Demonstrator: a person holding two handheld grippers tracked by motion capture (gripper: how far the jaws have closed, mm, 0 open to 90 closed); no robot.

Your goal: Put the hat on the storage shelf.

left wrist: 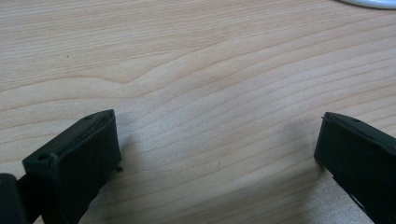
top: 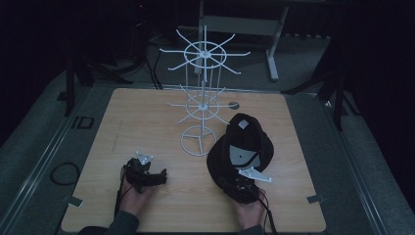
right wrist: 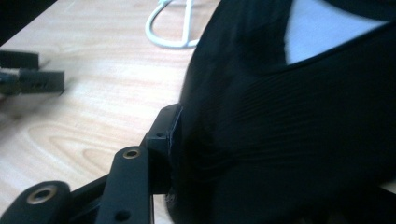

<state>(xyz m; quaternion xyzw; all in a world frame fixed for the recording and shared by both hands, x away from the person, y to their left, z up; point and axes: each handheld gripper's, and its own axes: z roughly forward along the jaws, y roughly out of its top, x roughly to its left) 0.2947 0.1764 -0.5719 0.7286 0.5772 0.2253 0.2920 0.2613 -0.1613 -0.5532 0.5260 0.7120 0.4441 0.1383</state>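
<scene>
A black cap (top: 219,157) lies upside down on the wooden table (top: 147,122), right of middle, its pale lining facing up. My right gripper (top: 241,190) sits at the cap's near edge. In the right gripper view its left finger (right wrist: 164,133) presses against the cap (right wrist: 280,116) fabric; the other finger is hidden behind the cap. My left gripper (top: 161,177) rests low over the table's near left part, and its jaws (left wrist: 217,135) stand wide apart over bare wood with nothing between them.
A white wire display rack (top: 201,98) with two tiers of spokes stands on a ring base (right wrist: 173,28) at the table's middle back, just left of the cap. A dark floor and black stands surround the table.
</scene>
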